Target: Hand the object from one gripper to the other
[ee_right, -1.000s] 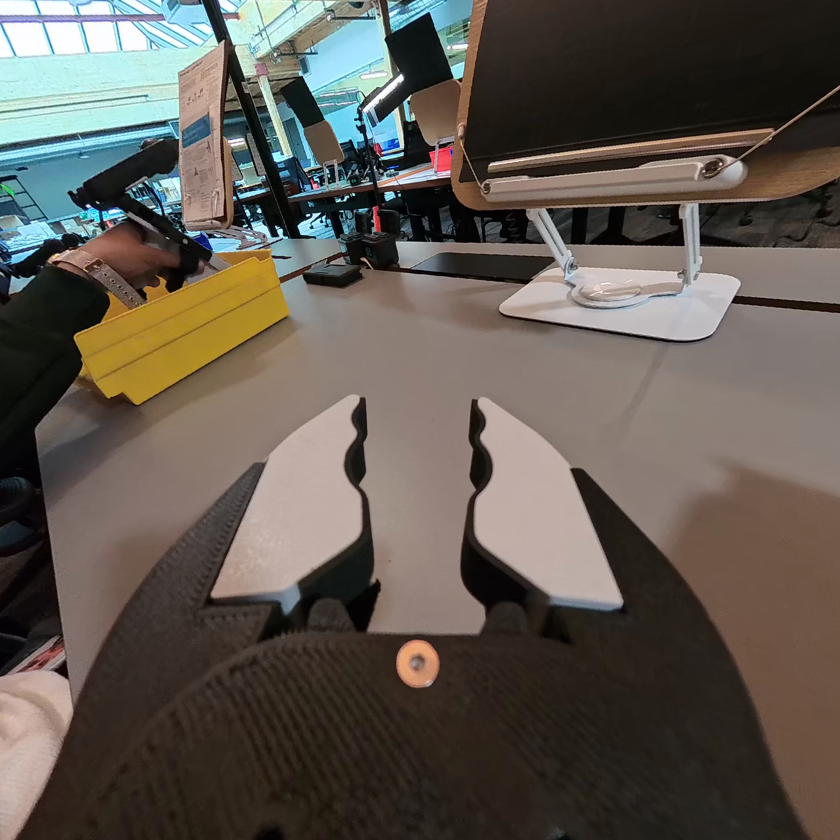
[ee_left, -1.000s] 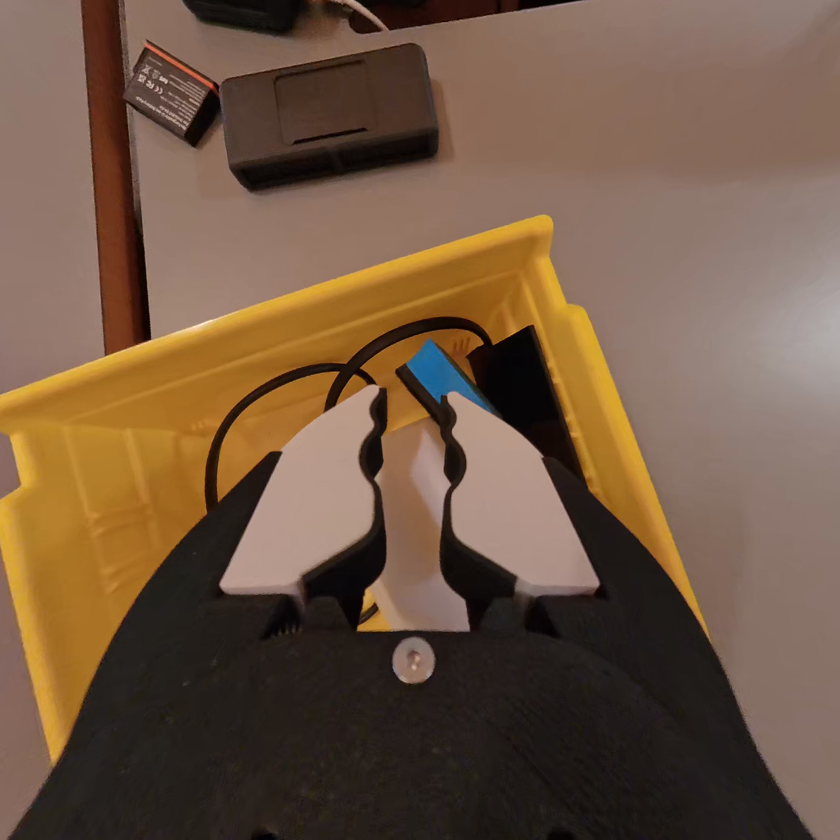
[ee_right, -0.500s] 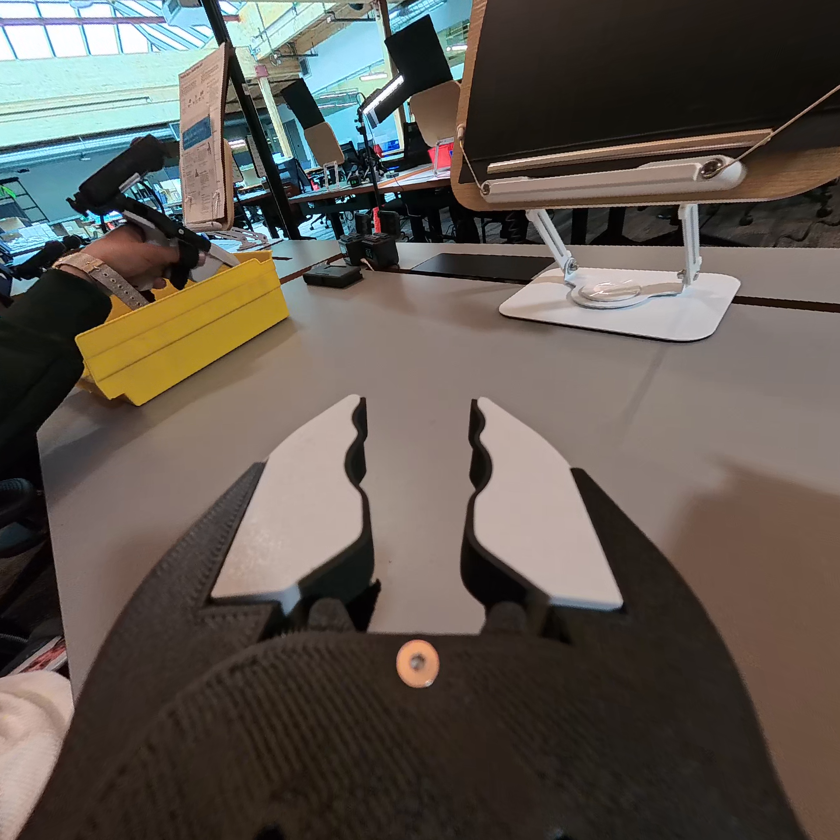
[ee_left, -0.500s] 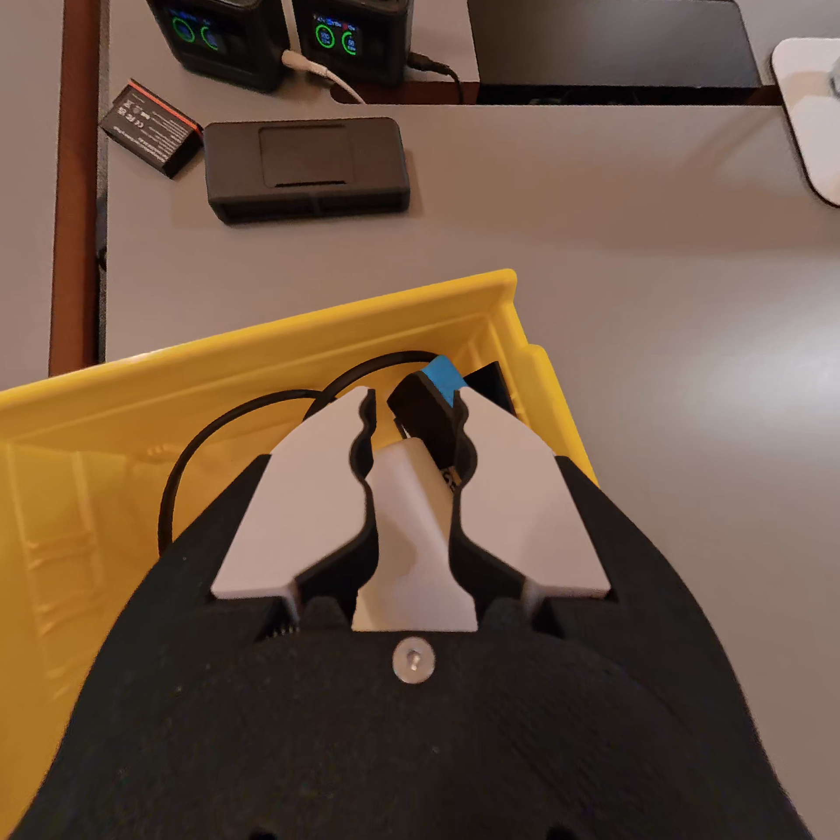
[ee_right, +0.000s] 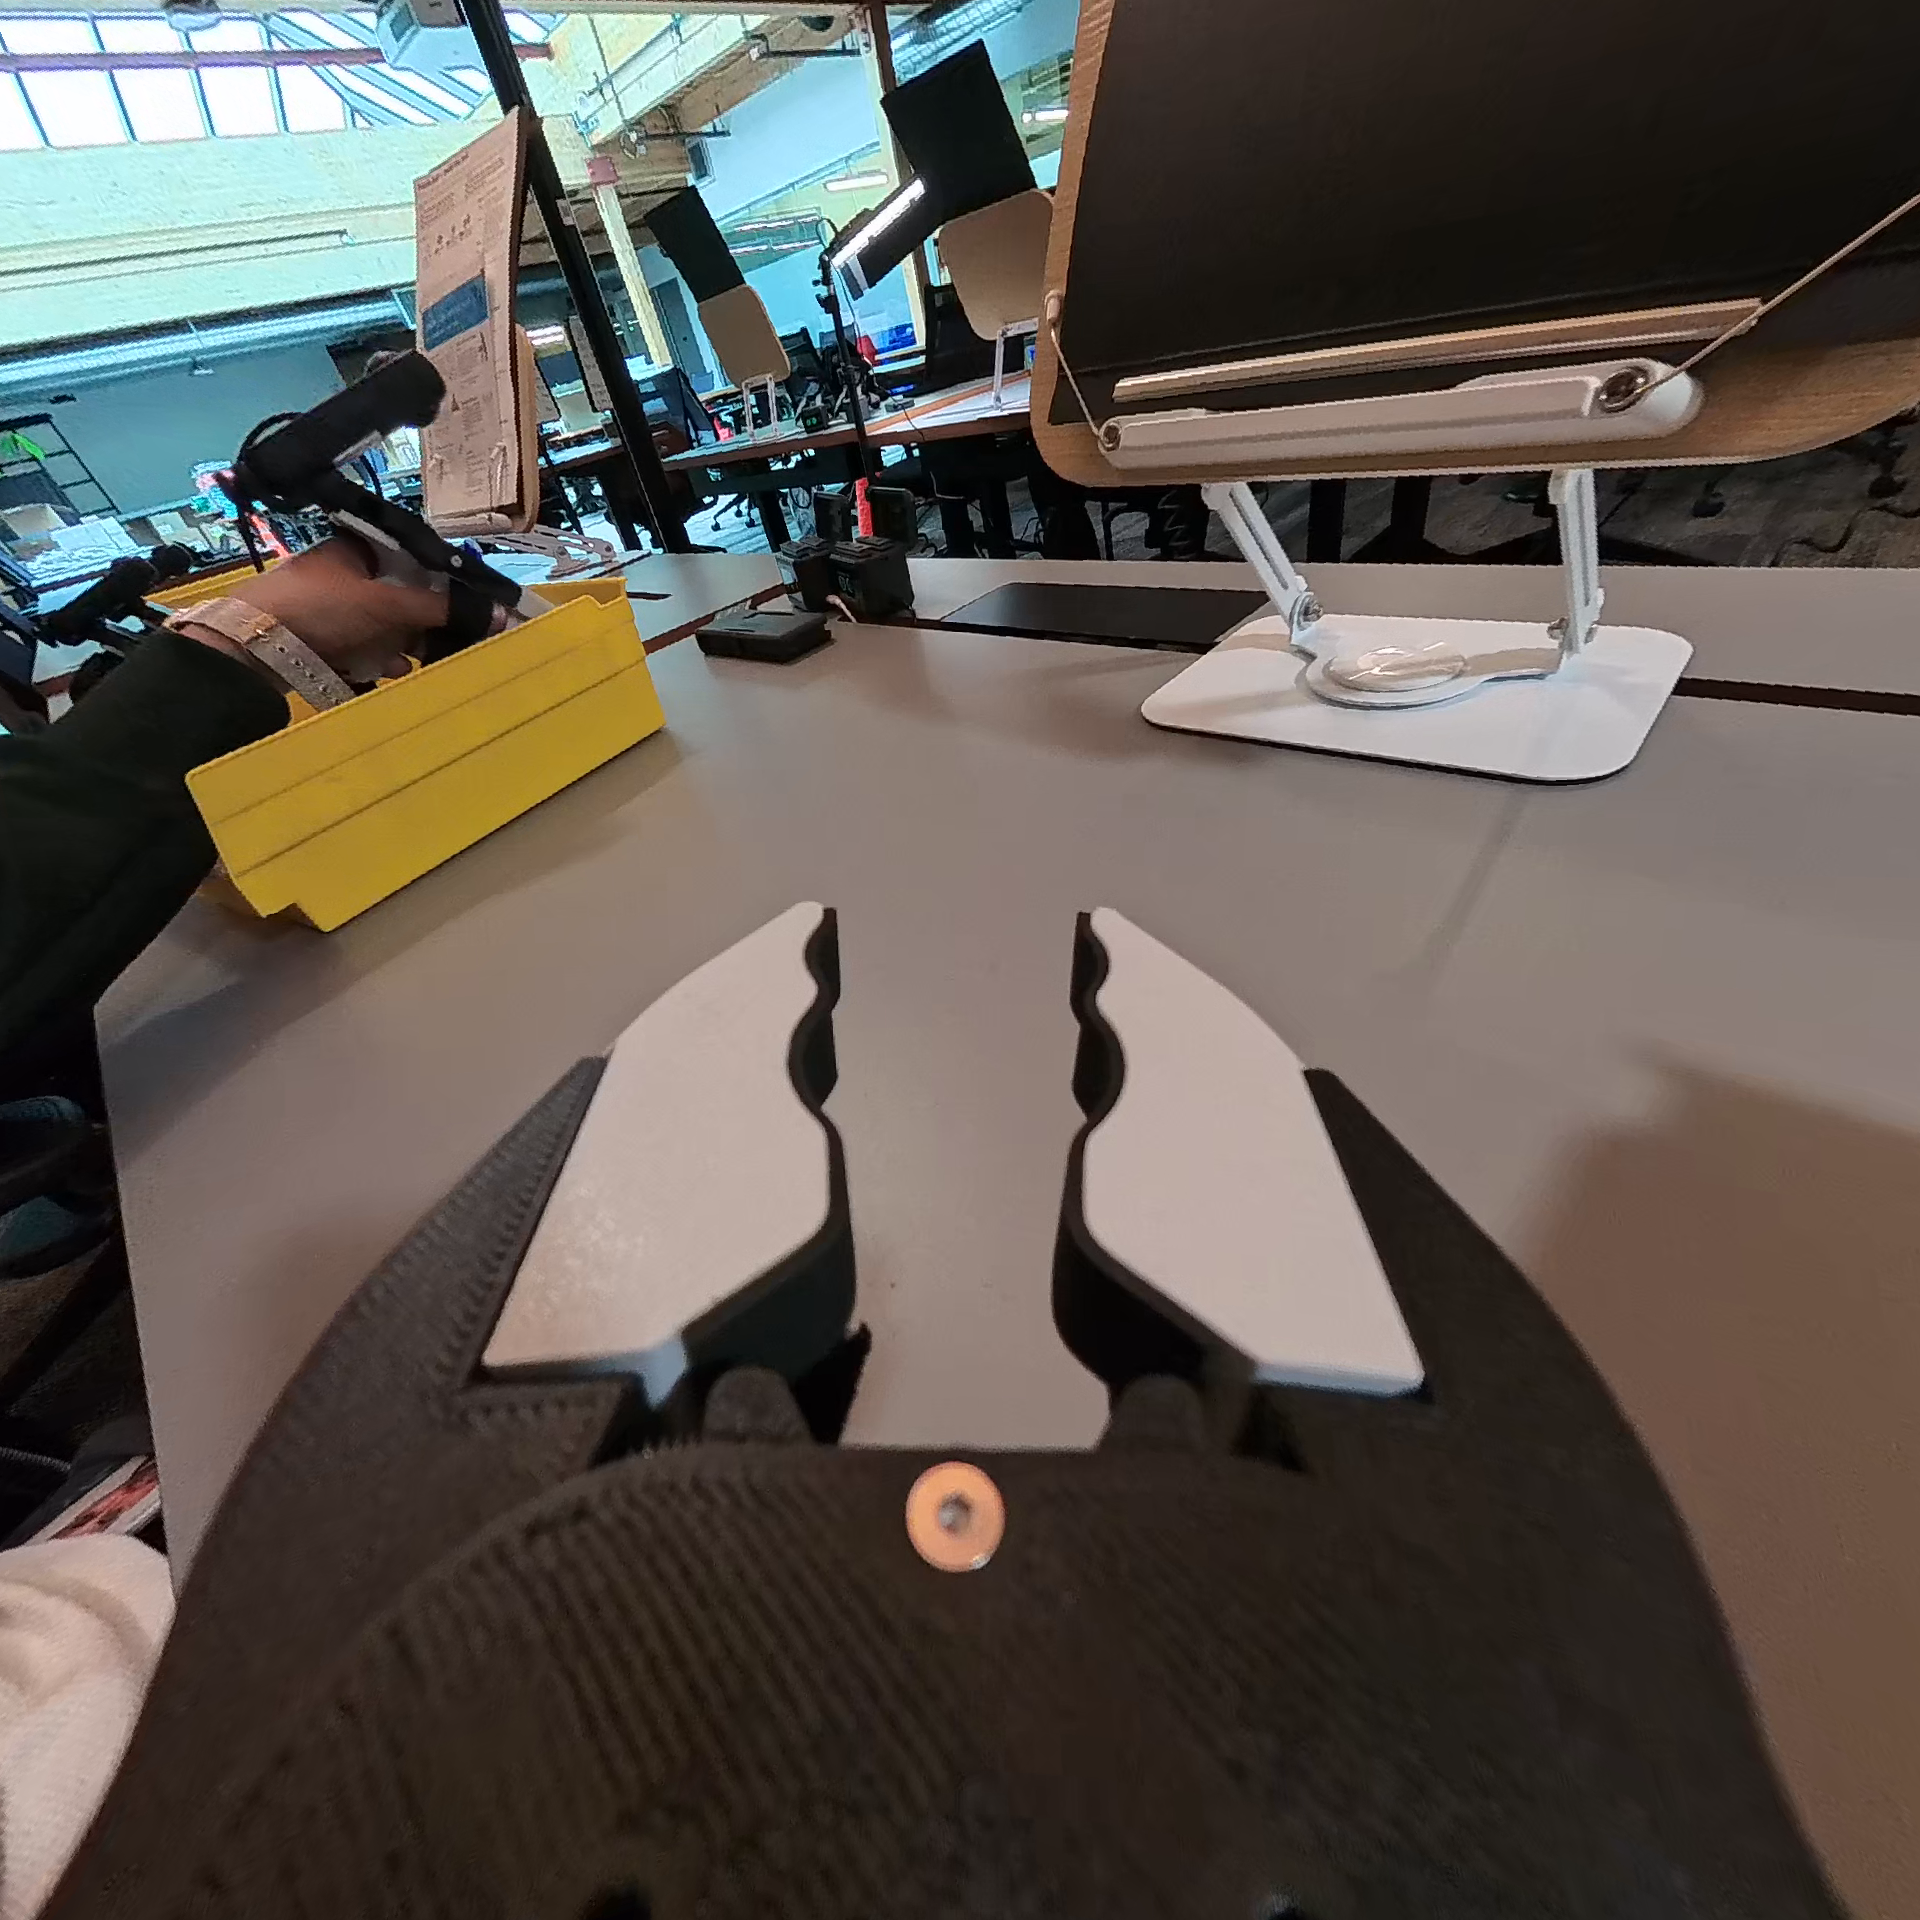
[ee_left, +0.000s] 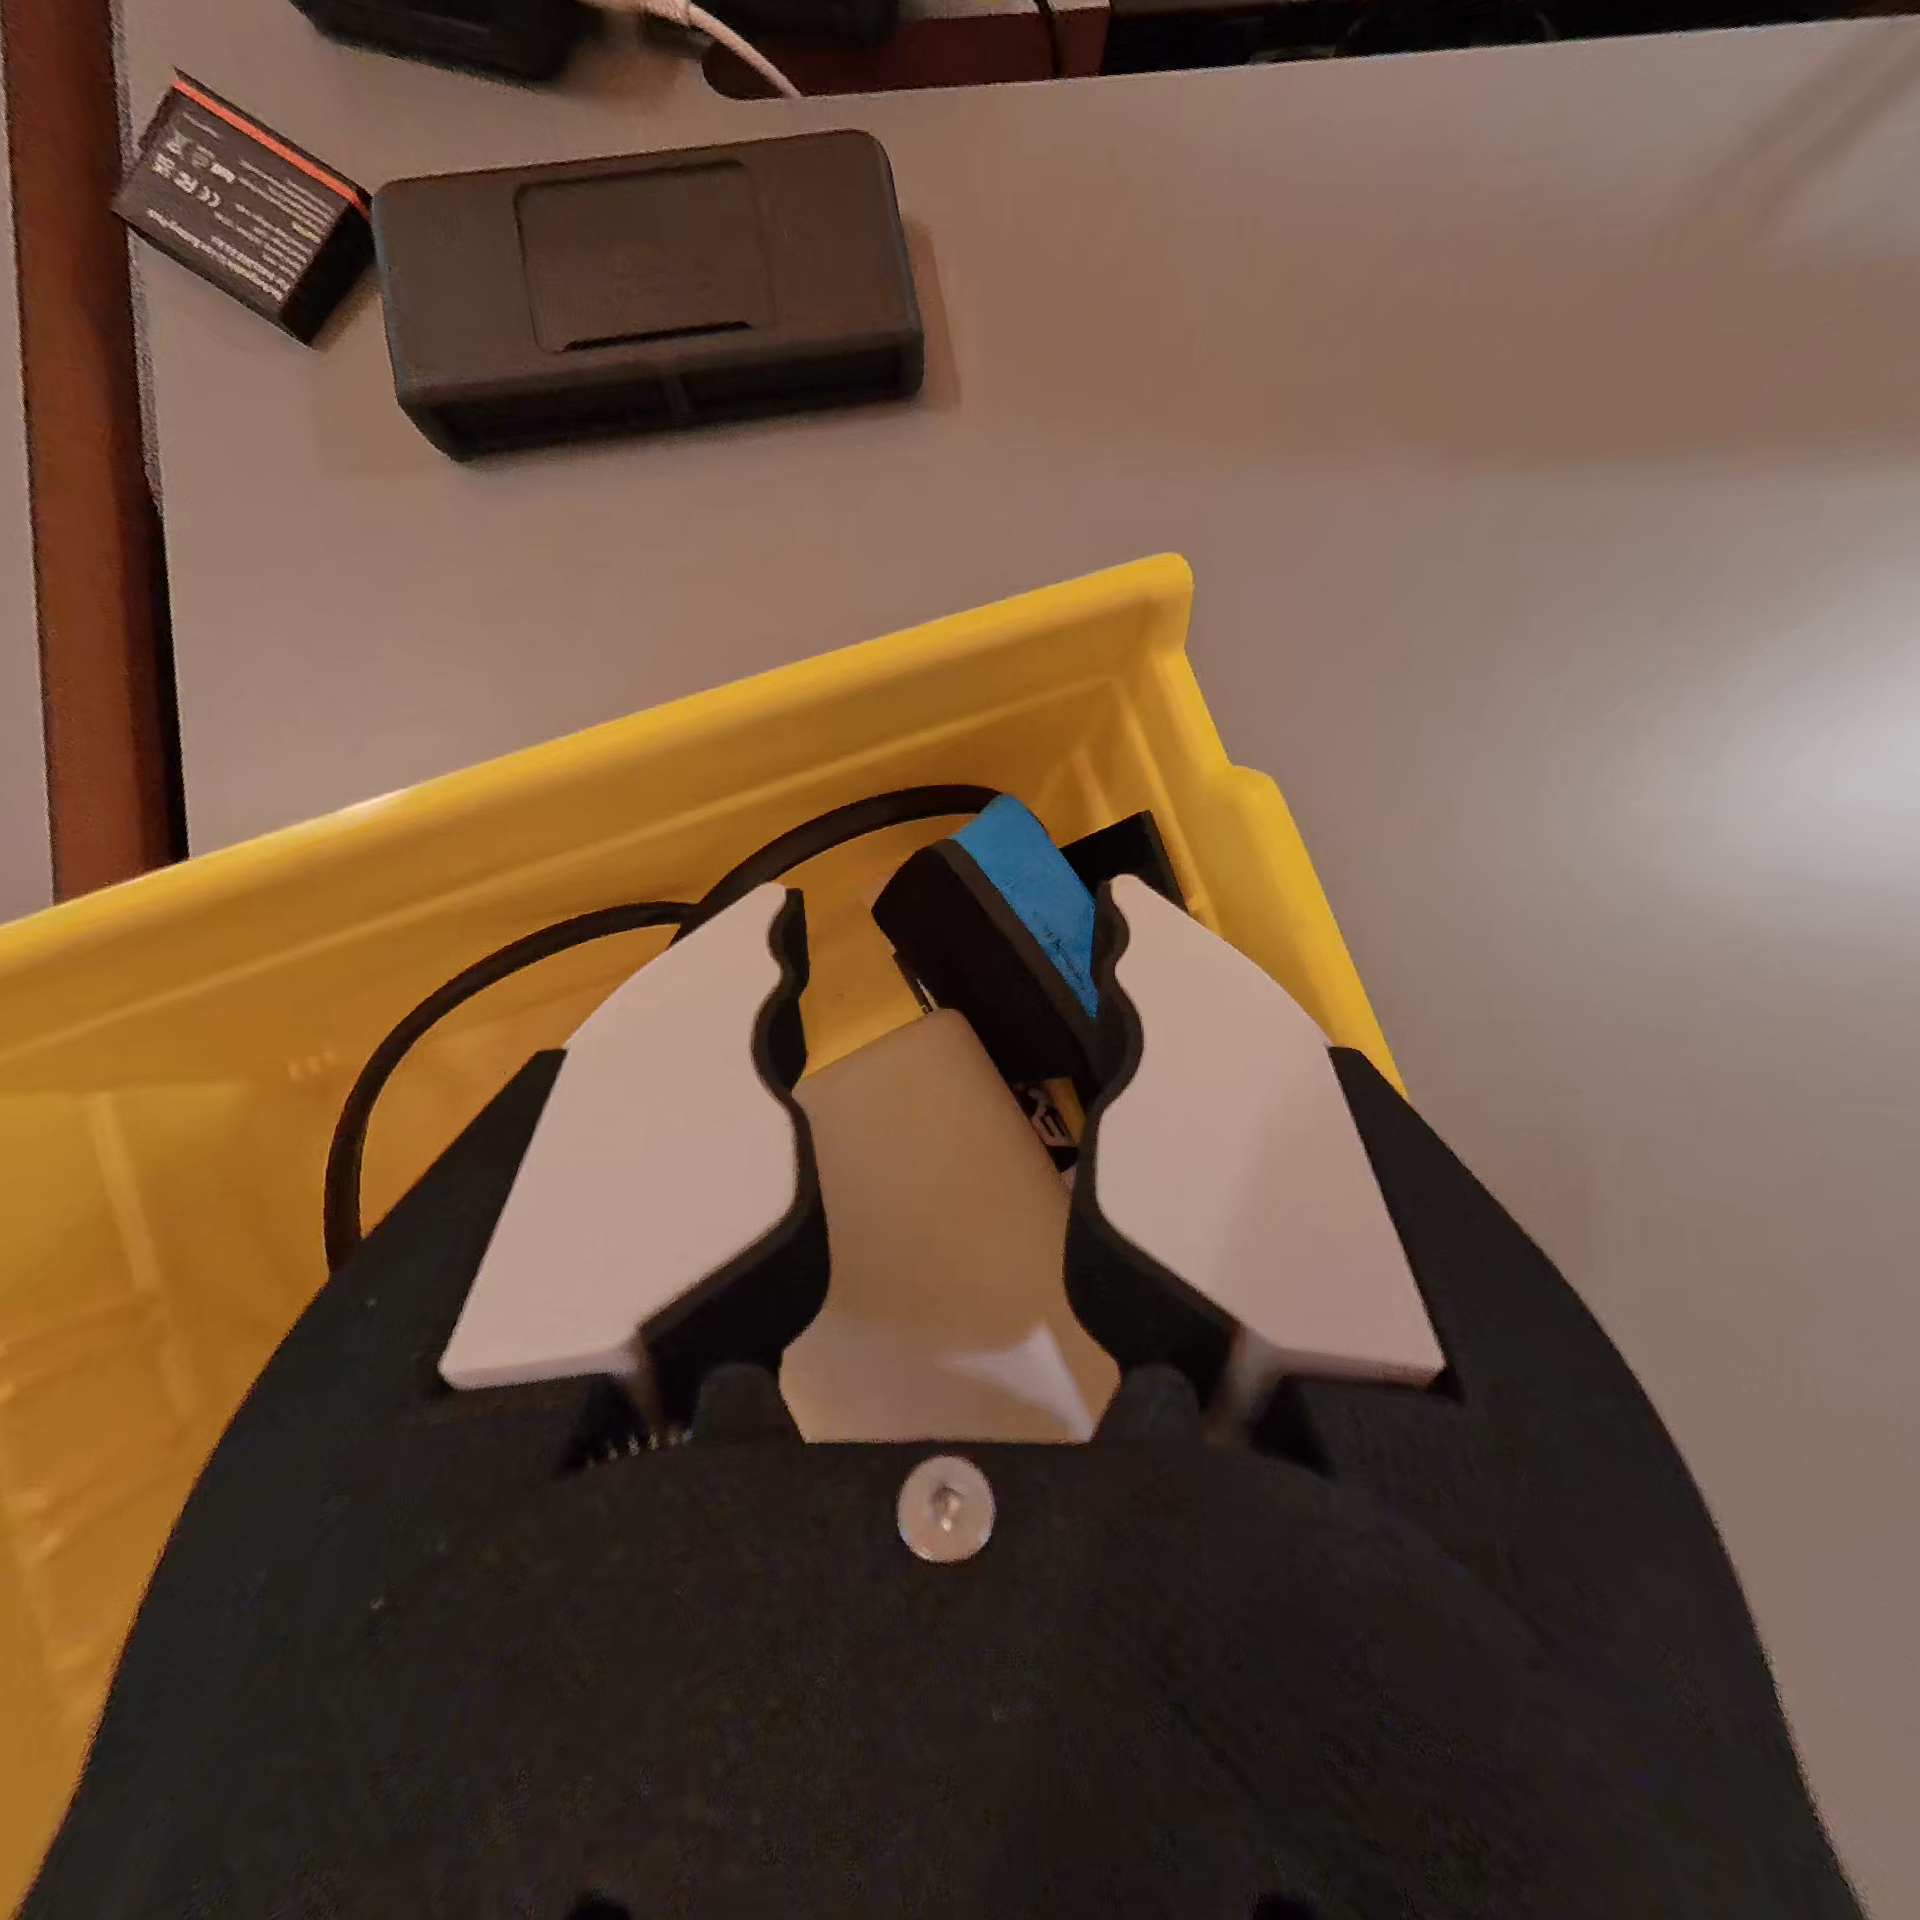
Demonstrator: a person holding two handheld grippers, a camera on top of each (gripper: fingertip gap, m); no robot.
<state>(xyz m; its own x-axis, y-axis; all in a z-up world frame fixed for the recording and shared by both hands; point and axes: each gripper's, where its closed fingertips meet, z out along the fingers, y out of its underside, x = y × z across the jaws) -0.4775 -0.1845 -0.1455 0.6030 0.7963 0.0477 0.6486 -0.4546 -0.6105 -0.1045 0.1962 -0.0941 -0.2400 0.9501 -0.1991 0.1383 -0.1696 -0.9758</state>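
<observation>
My left tongs (ee_left: 951, 940) sit spread over the yellow bin (ee_left: 644, 748); black-and-blue object (ee_left: 1003, 956) leans on one pad, unclamped. I'd centre it, squeeze, then lift clear. Right tongs (ee_right: 954, 966) wait open, empty, above the bench (ee_right: 1039, 790).

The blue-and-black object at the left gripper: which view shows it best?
The left wrist view. The blue-and-black object sits close up between the left gripper's fingers, over the yellow bin. The right wrist view shows only the bin's outside and the far-off left gripper; the object is hidden.
</observation>
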